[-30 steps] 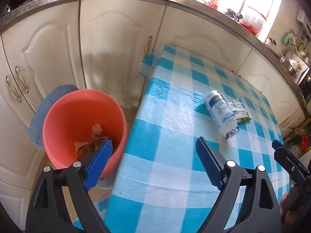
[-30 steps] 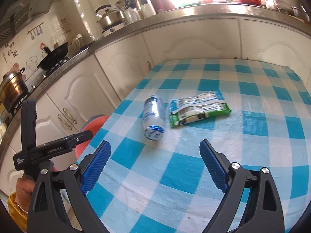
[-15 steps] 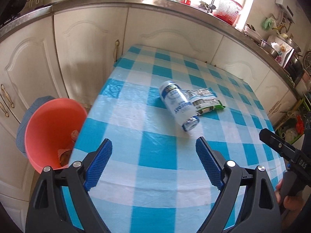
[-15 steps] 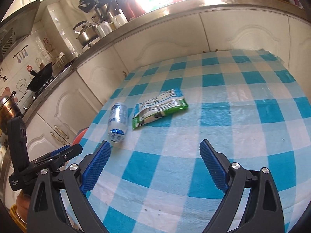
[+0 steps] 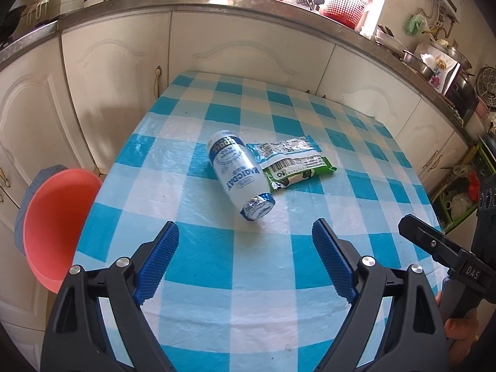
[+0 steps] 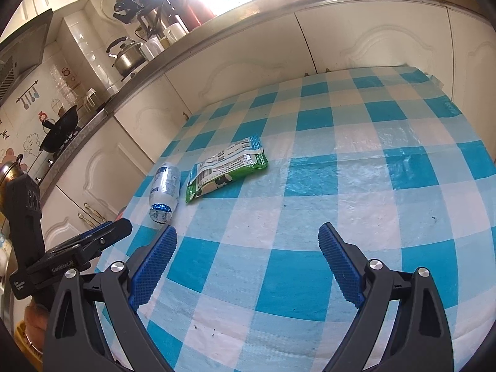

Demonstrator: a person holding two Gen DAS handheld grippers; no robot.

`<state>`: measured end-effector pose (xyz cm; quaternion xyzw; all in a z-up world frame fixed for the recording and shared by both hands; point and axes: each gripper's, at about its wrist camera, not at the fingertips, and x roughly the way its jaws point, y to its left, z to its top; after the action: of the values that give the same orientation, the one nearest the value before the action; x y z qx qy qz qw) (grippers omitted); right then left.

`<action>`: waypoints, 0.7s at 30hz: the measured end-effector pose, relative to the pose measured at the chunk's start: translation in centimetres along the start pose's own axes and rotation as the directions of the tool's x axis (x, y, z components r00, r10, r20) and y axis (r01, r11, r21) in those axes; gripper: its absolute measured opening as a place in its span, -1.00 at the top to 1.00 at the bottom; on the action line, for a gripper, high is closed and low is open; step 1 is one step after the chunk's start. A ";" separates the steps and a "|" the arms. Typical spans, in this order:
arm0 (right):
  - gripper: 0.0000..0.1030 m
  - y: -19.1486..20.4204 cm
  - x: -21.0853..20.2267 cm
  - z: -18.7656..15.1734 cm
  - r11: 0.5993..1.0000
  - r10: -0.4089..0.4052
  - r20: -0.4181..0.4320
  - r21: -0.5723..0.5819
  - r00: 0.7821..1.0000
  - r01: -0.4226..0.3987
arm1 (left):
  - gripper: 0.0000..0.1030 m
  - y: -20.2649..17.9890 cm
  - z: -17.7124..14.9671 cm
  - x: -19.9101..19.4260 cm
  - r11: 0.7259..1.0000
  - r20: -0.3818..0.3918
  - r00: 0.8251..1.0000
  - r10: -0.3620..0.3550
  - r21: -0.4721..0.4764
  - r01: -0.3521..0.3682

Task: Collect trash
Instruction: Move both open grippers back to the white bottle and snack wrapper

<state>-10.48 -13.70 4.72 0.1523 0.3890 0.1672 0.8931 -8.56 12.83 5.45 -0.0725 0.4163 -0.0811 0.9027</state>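
Left gripper (image 5: pixel 245 248) and right gripper (image 6: pixel 248 248) both spread wide, nothing between pads. Bottle (image 5: pixel 237 175) on its side mid-table (image 5: pixel 217 310), touching green wrapper (image 5: pixel 297 167). Red bin (image 5: pixel 55 226) off table's left edge.

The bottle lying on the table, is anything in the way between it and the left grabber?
Nothing visible is. The bottle lies ahead of the left gripper, whose jaws stand open and empty, with only bare checked tablecloth between. The green wrapper sits beside the bottle on its far side, not in the path.
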 end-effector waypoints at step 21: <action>-0.78 -1.2 3.8 1.7 0.998 -0.033 -0.094 -0.049 0.995 0.029 | -0.70 0.2 4.2 6.4 0.998 0.006 1.000 0.001 -0.069 0.000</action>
<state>-6.56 -13.47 2.86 0.1168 0.4291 0.1697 0.8795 -1.30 11.96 3.38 -0.1038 0.4161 -0.0662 0.9010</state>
